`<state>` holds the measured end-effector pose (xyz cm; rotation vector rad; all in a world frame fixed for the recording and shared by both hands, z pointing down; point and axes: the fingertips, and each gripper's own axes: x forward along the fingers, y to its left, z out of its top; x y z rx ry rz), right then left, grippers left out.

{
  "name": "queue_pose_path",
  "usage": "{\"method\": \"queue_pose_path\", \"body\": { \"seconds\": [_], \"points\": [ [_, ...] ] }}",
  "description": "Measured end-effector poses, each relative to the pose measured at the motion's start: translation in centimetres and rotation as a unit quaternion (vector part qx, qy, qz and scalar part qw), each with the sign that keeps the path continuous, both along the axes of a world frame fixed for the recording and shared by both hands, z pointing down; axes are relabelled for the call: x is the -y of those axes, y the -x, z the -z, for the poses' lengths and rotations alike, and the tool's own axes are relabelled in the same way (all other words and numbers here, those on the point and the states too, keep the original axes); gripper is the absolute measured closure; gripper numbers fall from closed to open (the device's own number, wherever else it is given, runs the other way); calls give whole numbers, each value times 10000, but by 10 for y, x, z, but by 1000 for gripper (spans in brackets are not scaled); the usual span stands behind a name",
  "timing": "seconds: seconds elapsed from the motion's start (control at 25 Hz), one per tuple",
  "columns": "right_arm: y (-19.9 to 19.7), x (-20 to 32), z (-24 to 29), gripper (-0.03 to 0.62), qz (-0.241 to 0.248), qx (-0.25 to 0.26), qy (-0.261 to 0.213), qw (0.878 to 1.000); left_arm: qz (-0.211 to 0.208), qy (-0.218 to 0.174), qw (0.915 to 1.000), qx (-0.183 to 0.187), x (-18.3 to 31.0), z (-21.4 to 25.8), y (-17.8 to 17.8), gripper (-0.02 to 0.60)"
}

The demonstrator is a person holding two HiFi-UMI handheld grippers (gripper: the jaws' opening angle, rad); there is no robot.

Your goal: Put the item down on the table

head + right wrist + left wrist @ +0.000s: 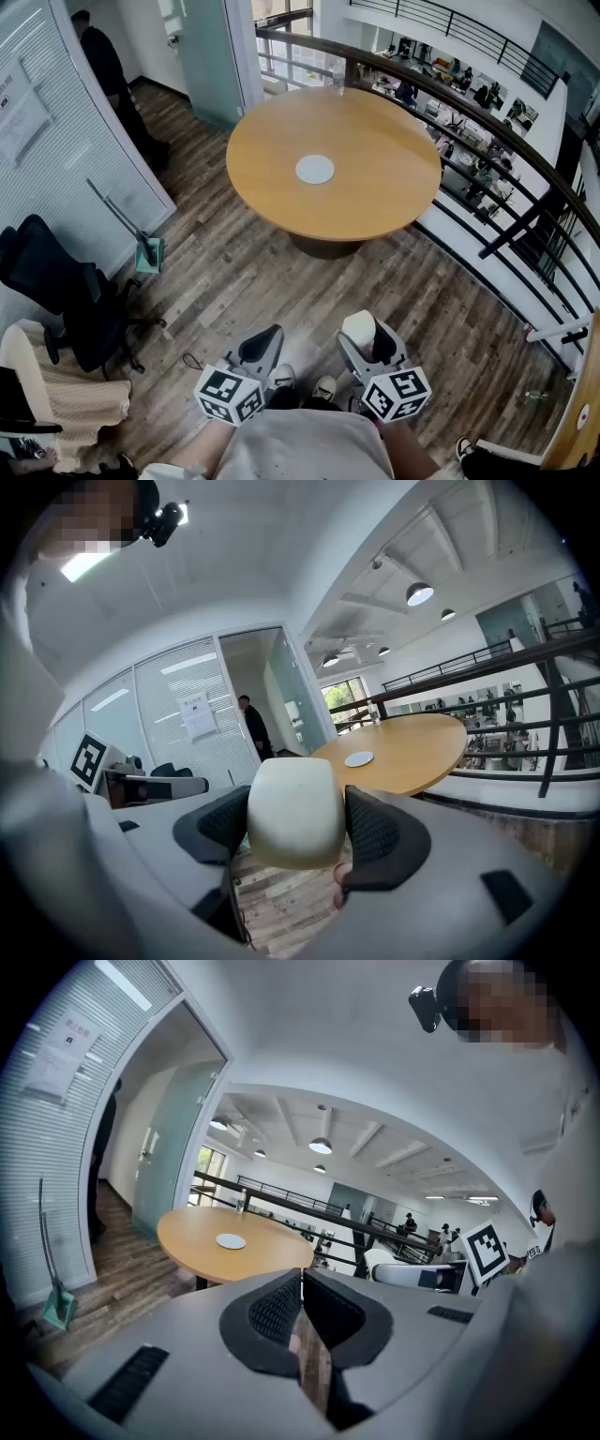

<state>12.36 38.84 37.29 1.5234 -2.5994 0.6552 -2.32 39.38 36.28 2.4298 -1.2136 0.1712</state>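
My right gripper (pixel 296 825) is shut on a cream rounded block (pixel 292 811), which fills the space between its black pads; in the head view the same cream block (pixel 359 327) shows at that gripper (pixel 367 339), low and close to my body. My left gripper (pixel 302 1309) is shut with nothing in it, its jaws pressed together, and appears at the bottom left of centre as gripper (pixel 260 346). The round wooden table (pixel 375 178) stands well ahead of both, with a small white disc (pixel 315 169) at its middle.
A black railing (pixel 506 150) curves behind and right of the table, over a lower floor. A black office chair (pixel 66 291) and a draped beige chair (pixel 56 394) stand at the left. A person (pixel 108 70) stands by the glass wall at the far left. A dustpan (pixel 147 253) leans there.
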Motion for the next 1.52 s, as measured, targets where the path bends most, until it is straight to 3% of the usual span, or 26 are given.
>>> {"method": "queue_pose_path", "body": {
  "seconds": [0.36, 0.64, 0.92, 1.28, 1.52],
  "points": [
    [6, 2, -8, 278, -38, -74, 51, 10000, -150, -30, 9997, 168, 4, -6, 2, 554],
    [7, 9, -20, 278, -143, -466, 123, 9987, 246, 253, 9988, 337, 29, -28, 13, 554],
    [18, 14, -22, 278, -127, -504, 199, 9984, 206, 175, 9982, 533, 35, -28, 21, 560],
    [49, 33, -21, 278, -139, -717, 140, 9972, 311, 46, 9980, 546, 46, -25, 70, 560],
    [82, 46, -20, 278, -94, -724, 43, 9973, 142, -86, 9987, 483, 57, -24, 94, 560]
  ]
}}
